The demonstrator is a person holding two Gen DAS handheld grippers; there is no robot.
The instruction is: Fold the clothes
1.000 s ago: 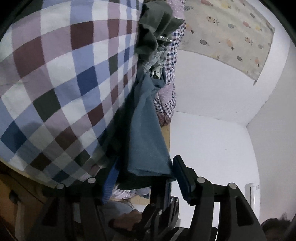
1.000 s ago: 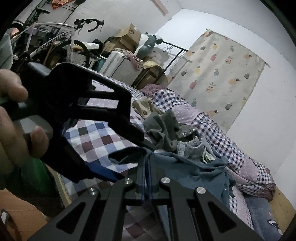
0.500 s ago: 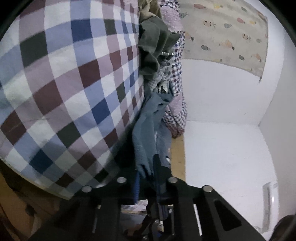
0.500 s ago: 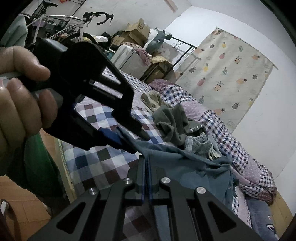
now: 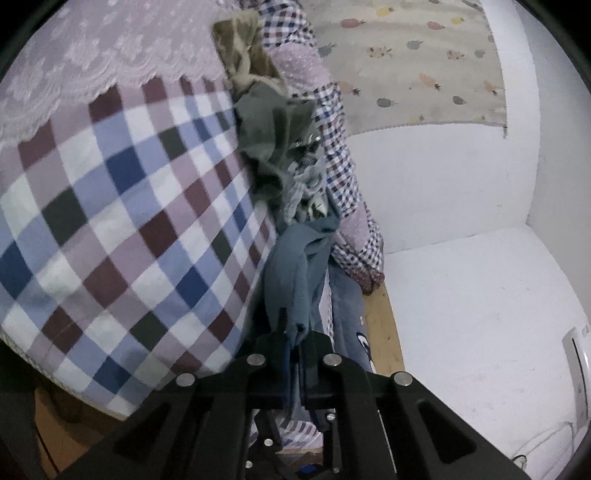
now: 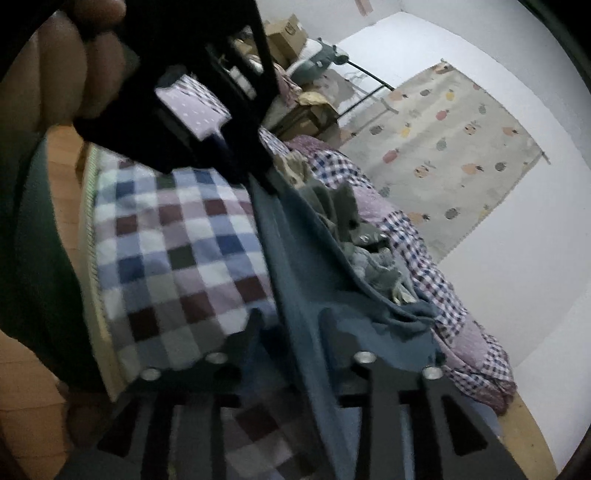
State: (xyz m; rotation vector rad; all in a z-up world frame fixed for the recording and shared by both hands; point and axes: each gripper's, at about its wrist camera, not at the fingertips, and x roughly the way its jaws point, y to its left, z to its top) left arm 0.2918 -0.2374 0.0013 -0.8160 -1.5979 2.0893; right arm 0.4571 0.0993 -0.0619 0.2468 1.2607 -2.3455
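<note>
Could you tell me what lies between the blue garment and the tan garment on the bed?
In the left wrist view, a crumpled olive-green garment and a pale patterned one lie between the blue garment and the tan garment.

No text, label, brand or number can be read in either view. The cardboard box [image 6: 286,31] stacked at the far end of the room carries a dark printed mark (too blurred to make out). The wall hanging [image 6: 450,147] shows only fruit pictures, with no lettering on it.
</note>
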